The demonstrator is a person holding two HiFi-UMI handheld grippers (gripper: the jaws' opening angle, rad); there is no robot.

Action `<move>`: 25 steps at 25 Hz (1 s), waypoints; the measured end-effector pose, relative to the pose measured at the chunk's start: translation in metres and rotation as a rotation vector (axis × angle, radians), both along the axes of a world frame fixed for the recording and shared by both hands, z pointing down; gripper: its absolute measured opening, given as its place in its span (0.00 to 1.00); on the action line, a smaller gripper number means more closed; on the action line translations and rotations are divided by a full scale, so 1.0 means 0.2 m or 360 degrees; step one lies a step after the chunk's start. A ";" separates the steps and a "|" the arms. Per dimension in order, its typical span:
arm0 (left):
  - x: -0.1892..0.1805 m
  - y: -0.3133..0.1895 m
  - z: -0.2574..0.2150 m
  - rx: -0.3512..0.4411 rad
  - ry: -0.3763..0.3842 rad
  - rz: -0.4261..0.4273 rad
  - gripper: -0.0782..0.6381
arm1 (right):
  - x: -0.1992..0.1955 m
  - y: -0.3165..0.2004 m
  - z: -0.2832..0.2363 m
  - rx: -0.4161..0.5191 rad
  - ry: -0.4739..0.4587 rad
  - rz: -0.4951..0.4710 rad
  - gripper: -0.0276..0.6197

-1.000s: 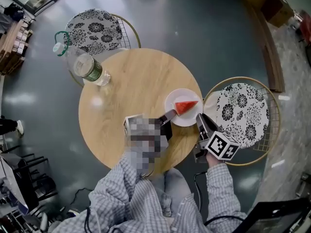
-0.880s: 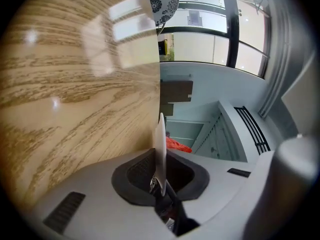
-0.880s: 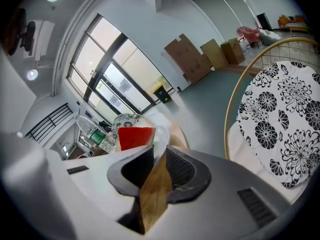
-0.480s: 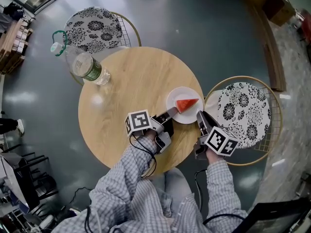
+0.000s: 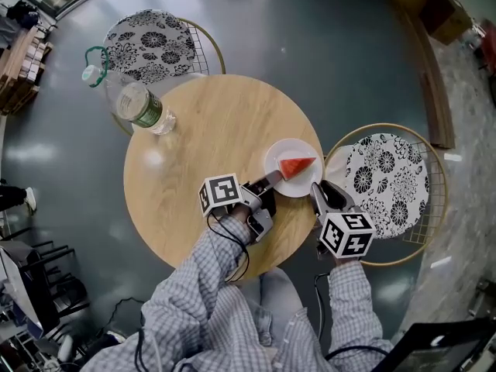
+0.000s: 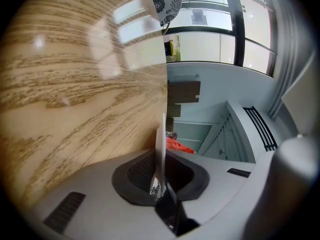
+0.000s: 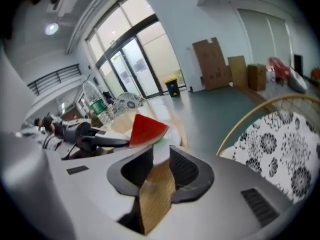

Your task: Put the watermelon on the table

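Got a watermelon slice (image 5: 295,166) on a white plate (image 5: 277,178), out by the right edge of the round wooden table (image 5: 209,130). Pinching the plate's near rim thin with the left gripper (image 5: 269,183). Holding the right gripper (image 5: 318,194) just beside the plate's right side, jaws apart, gripping nothing. Lies just past both sets of tips, about midway between them. Runs left-right in the head view, tapering toward the patterned chair (image 5: 387,180), rind turned to the right gripper.
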State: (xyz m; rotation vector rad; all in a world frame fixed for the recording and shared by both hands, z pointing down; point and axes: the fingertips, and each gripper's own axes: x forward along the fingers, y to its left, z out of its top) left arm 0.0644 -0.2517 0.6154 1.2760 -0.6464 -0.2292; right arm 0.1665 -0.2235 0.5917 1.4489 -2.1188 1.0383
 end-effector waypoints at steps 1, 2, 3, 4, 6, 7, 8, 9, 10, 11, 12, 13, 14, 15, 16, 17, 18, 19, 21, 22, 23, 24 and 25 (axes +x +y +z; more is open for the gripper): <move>0.00 0.00 0.00 -0.0003 -0.0002 -0.0001 0.16 | -0.03 0.01 -0.02 0.0049 0.0100 -0.0111 0.18; 0.00 0.00 0.00 -0.0006 -0.0004 -0.0002 0.16 | -0.07 0.03 -0.04 0.0100 0.0209 -0.0236 0.18; 0.00 0.00 0.00 -0.0008 -0.0006 -0.0003 0.16 | -0.11 0.05 -0.06 0.0150 0.0322 -0.0372 0.18; 0.00 0.00 0.00 -0.0008 -0.0008 -0.0003 0.16 | -0.16 0.08 -0.08 0.0196 0.0432 -0.0511 0.18; 0.00 0.00 0.00 -0.0007 -0.0012 -0.0001 0.16 | -0.26 0.13 -0.10 0.0284 0.0637 -0.0770 0.18; 0.00 0.00 0.00 -0.0006 -0.0013 0.0000 0.16 | -0.30 0.15 -0.10 0.0325 0.0739 -0.0884 0.18; 0.00 0.00 0.00 -0.0006 -0.0015 0.0000 0.16 | -0.33 0.17 -0.09 0.0362 0.0845 -0.0987 0.18; 0.00 0.00 0.00 -0.0007 -0.0016 0.0000 0.16 | -0.36 0.18 -0.07 0.0395 0.0949 -0.1081 0.18; 0.00 0.00 0.01 -0.0008 -0.0017 -0.0001 0.16 | -0.38 0.19 -0.05 0.0423 0.1044 -0.1164 0.18; 0.00 0.00 0.01 -0.0010 -0.0017 -0.0003 0.16 | -0.40 0.20 -0.03 0.0446 0.1120 -0.1230 0.18; 0.00 0.00 0.01 -0.0012 -0.0018 -0.0004 0.16 | -0.41 0.20 -0.01 0.0462 0.1178 -0.1277 0.18; 0.00 0.00 0.01 -0.0014 -0.0019 -0.0004 0.16 | -0.42 0.20 0.01 0.0472 0.1223 -0.1308 0.18; 0.00 0.00 0.01 -0.0016 -0.0022 -0.0003 0.16 | -0.42 0.19 0.02 0.0478 0.1264 -0.1330 0.18; 0.00 0.00 0.01 -0.0017 -0.0026 -0.0001 0.16 | -0.42 0.18 0.02 0.0485 0.1303 -0.1351 0.17; 0.00 0.00 0.01 -0.0018 -0.0031 0.0001 0.16 | -0.42 0.18 0.03 0.0492 0.1337 -0.1373 0.13; 0.00 0.00 0.01 -0.0020 -0.0034 0.0002 0.16 | -0.42 0.18 0.03 0.0497 0.1364 -0.1396 0.12; 0.00 0.00 0.01 -0.0022 -0.0035 0.0004 0.16 | -0.42 0.18 0.03 0.0499 0.1381 -0.1417 0.11; 0.00 0.00 0.01 -0.0023 -0.0036 0.0007 0.16 | -0.42 0.18 0.03 0.0496 0.1389 -0.1431 0.11; 0.00 0.00 0.01 -0.0024 -0.0044 0.0023 0.16 | -0.42 0.18 0.03 0.0481 0.1386 -0.1435 0.11; 0.00 0.00 0.01 -0.0022 -0.0047 0.0034 0.16 | -0.42 0.18 0.03 0.0473 0.1383 -0.1431 0.11; 0.00 -0.01 0.00 -0.0018 -0.0046 0.0042 0.16 | -0.42 0.18 0.03 0.0466 0.1381 -0.1427 0.11; 0.01 -0.01 0.00 -0.0011 -0.0042 0.0045 0.17 | -0.42 0.18 0.03 0.0460 0.1380 -0.1425 0.11; 0.01 -0.01 -0.01 -0.0001 -0.0038 0.0046 0.17 | -0.42 0.18 0.04 0.0453 0.1380 -0.1427 0.11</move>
